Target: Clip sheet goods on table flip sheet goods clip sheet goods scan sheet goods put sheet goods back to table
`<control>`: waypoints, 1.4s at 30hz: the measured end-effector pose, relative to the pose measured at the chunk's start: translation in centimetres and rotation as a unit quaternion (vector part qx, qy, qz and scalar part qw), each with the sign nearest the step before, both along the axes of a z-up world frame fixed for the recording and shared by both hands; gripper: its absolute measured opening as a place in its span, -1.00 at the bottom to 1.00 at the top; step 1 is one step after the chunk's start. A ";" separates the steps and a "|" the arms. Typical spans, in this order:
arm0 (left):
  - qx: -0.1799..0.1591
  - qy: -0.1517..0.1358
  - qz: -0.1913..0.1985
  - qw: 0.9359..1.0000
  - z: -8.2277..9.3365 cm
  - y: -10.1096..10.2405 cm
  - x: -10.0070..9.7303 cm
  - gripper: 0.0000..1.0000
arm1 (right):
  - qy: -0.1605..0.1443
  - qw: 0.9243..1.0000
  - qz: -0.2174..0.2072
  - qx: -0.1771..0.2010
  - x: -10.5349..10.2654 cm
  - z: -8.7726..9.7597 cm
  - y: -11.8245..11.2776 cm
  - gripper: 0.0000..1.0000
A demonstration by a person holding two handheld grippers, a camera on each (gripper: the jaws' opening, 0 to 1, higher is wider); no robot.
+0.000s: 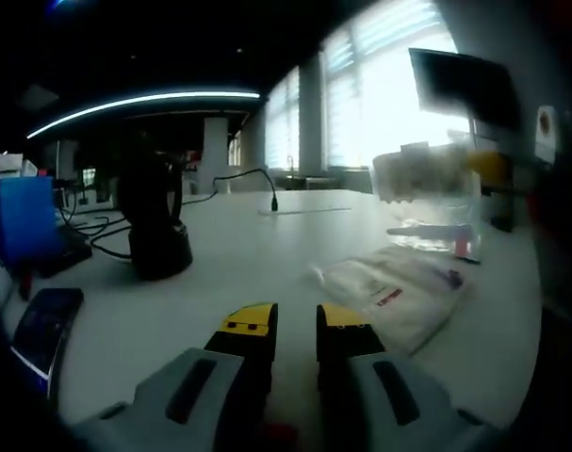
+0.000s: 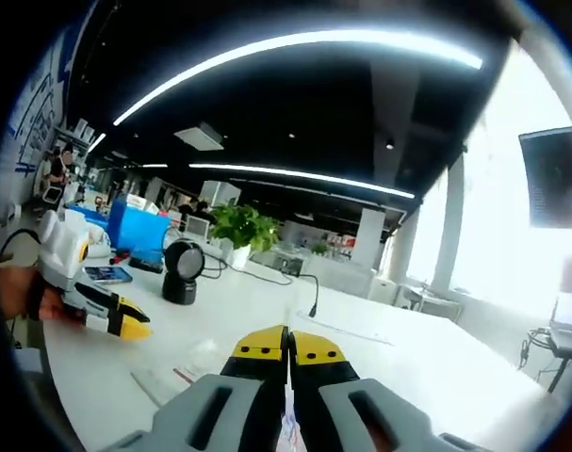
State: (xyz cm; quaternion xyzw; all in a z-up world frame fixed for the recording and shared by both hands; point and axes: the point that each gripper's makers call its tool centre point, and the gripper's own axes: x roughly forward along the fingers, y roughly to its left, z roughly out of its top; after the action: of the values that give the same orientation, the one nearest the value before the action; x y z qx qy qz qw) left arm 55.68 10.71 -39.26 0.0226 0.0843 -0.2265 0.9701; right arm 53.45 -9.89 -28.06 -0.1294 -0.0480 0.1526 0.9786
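Observation:
A white flat packet [image 1: 391, 294] with red print lies on the white table [image 1: 248, 254], just ahead and to the right of my left gripper [image 1: 295, 325]. That gripper's jaws stand a little apart with nothing between them. A clear packet [image 1: 427, 198] hangs above the table at the right, blurred, with a yellow jaw tip at its upper right corner. In the right gripper view my right gripper [image 2: 287, 347] has its jaws pressed together and points up across the room, so the packet under it is hidden. The left gripper [image 2: 125, 322] shows at the left, held in a hand.
A black round device [image 1: 154, 226] [image 2: 182, 268] stands at the far left of the table, with a cable [image 1: 257, 179] behind it. A phone [image 1: 45, 325] and a blue box [image 1: 26, 217] sit at the left edge. A monitor [image 1: 465, 85] hangs at the right.

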 end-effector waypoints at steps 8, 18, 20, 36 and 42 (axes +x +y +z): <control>0.008 -0.003 -0.002 1.000 0.0 -0.1 -0.1 -0.83 | 0.014 0.998 -0.030 0.062 0.4 0.1 -3.2 -1.00; 0.013 -0.008 0.001 1.000 0.2 -1.1 -1.0 -0.83 | 0.020 0.991 -0.066 0.111 0.8 0.0 -6.2 -1.00; 0.017 -0.010 0.001 1.000 0.2 -1.2 -1.1 -0.82 | 0.020 0.990 -0.076 0.119 0.8 -0.1 -6.9 -1.00; 0.019 -0.010 0.002 1.000 -0.1 0.3 0.0 -0.82 | 0.028 0.978 -0.139 0.154 0.5 -1.4 -11.7 -1.00; 0.020 -0.010 0.003 1.000 -0.2 0.8 0.4 -0.82 | 0.034 0.974 -0.157 0.160 0.5 -2.2 -13.0 -1.00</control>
State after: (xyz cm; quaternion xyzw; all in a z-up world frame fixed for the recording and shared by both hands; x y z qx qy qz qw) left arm 56.12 11.48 -39.49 0.0438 0.0792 -0.2217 0.9709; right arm 53.99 -22.92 -30.30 0.0281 -0.0175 -0.0084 0.9994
